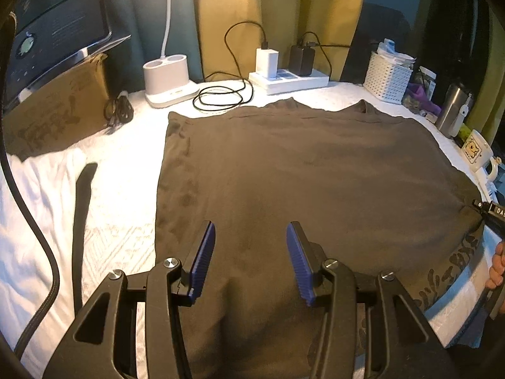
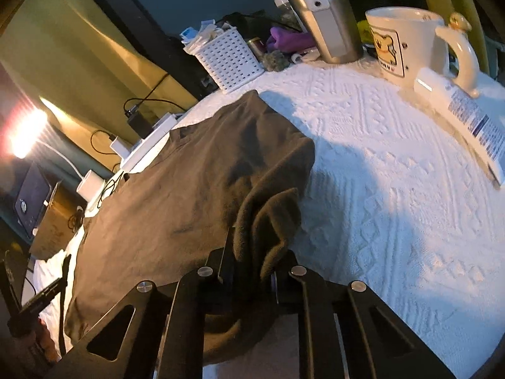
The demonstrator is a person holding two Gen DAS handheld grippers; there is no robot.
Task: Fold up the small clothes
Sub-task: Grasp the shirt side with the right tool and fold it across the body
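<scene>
A dark brown garment (image 1: 315, 173) lies spread flat on a white textured tablecloth (image 1: 120, 189). My left gripper (image 1: 251, 252) hovers over the garment's near part. Its blue pads (image 1: 205, 252) stand well apart with only flat cloth below them, so it is open. In the right wrist view, my right gripper (image 2: 252, 262) is shut on a bunched fold at the garment's (image 2: 189, 189) right edge. The cloth rises in a ridge from the jaws and hides the fingertips. The right gripper's tip (image 1: 489, 214) also shows at the left wrist view's right edge, with a hand behind it.
Along the back stand a cardboard box (image 1: 56, 110), a white lamp base (image 1: 167, 79), coiled black cable (image 1: 221, 94) and a power strip (image 1: 290, 79). At the right are a white basket (image 2: 227, 57), a steel tumbler (image 2: 325, 15), a mug (image 2: 407, 47) and a printed white tube (image 2: 467, 117).
</scene>
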